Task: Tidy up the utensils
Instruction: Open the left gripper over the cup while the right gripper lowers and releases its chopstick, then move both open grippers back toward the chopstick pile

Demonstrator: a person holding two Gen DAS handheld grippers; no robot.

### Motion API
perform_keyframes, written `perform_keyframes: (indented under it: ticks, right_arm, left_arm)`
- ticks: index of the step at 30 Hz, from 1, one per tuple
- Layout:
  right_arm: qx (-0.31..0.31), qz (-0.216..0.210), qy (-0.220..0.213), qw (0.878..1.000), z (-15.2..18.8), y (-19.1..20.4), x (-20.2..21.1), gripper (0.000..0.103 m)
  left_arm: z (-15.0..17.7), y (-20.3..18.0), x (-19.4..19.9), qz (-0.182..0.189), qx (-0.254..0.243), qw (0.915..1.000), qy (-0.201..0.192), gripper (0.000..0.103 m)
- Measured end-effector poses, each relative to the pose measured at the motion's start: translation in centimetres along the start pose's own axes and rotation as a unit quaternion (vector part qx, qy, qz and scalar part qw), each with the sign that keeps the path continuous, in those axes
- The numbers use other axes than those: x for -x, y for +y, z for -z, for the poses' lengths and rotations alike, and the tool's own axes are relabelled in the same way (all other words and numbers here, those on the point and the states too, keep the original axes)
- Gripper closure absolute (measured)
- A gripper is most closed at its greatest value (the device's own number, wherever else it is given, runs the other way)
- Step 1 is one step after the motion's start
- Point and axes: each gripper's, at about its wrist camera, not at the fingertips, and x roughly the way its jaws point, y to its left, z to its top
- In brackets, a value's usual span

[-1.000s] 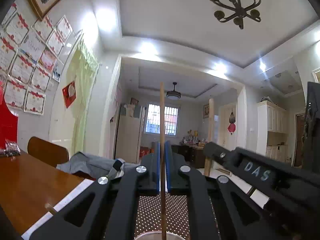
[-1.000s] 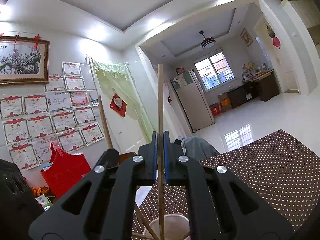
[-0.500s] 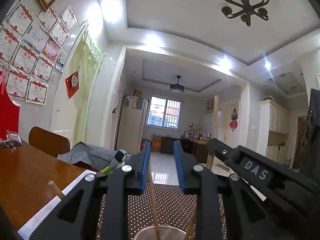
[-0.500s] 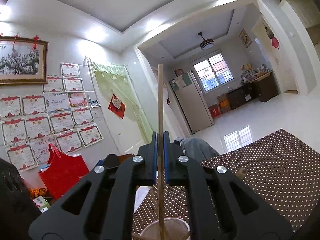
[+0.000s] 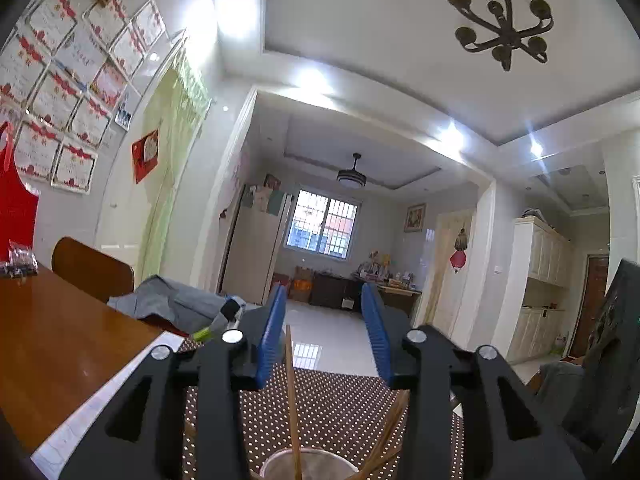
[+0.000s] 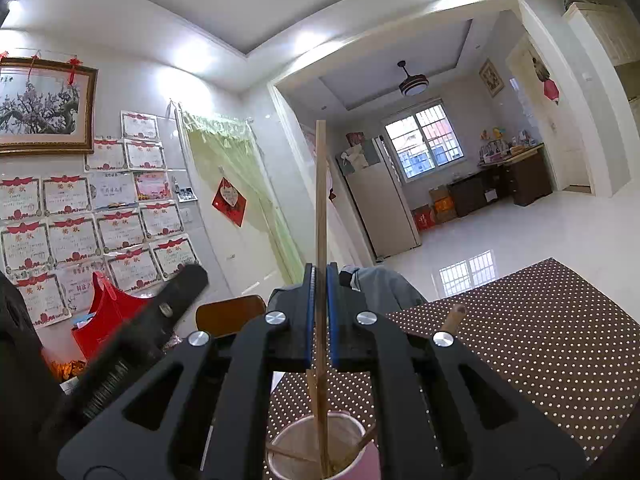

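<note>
My left gripper (image 5: 324,300) hangs over a pale cup (image 5: 308,465) and its jaws are opening. A wooden chopstick (image 5: 292,392) stands loose in the cup, between the blue pads (image 5: 272,332) but touching neither. More chopsticks (image 5: 388,432) lean at the cup's right side. My right gripper (image 6: 320,276) is shut on another chopstick (image 6: 320,200). That chopstick is upright, with its lower end inside the cup (image 6: 292,448). In the right wrist view the left gripper's body (image 6: 160,320) shows at the left.
The cup stands on a brown mat with white dots (image 5: 332,400) on a wooden table (image 5: 48,344). A chair (image 5: 92,268) and a grey cloth (image 5: 176,304) are at the table's far edge. A red bag (image 6: 108,312) stands by the wall.
The left jaws have spread apart and let go of their chopstick, which has sunk into the cup and now leans a little. The right gripper still grips its chopstick in place.
</note>
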Motion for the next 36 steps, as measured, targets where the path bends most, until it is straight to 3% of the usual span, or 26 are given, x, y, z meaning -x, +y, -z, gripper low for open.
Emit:
perform_keyframes:
  ticks: [15, 17, 19, 21, 36]
  right_arm:
    - [0.048, 0.015, 0.05, 0.997, 1.0, 2.0, 1.0, 0.095]
    - [0.053, 0.021, 0.05, 0.997, 0.9, 2.3, 1.3, 0.091]
    - [0.058, 0.024, 0.048, 0.997, 0.8, 2.6, 1.7, 0.066]
    - [0.064, 0.025, 0.039, 0.997, 0.5, 3.2, 2.4, 0.056]
    - [0.093, 0.046, 0.023, 0.994, -1.1, 5.7, 7.1, 0.054]
  left_arm:
    - [-2.0, 0.1, 2.2, -0.015, -0.018, 0.9996, 0.017, 0.059]
    - [-2.3, 0.1, 2.6, -0.016, -0.023, 0.9994, 0.019, 0.058]
    - [-2.5, 0.2, 3.1, -0.019, -0.026, 0.9992, 0.022, 0.057]
    - [-2.8, 0.5, 3.5, -0.021, -0.024, 0.9992, 0.024, 0.057]
    - [-4.9, 1.5, 7.6, -0.028, -0.032, 0.9973, 0.059, 0.057]
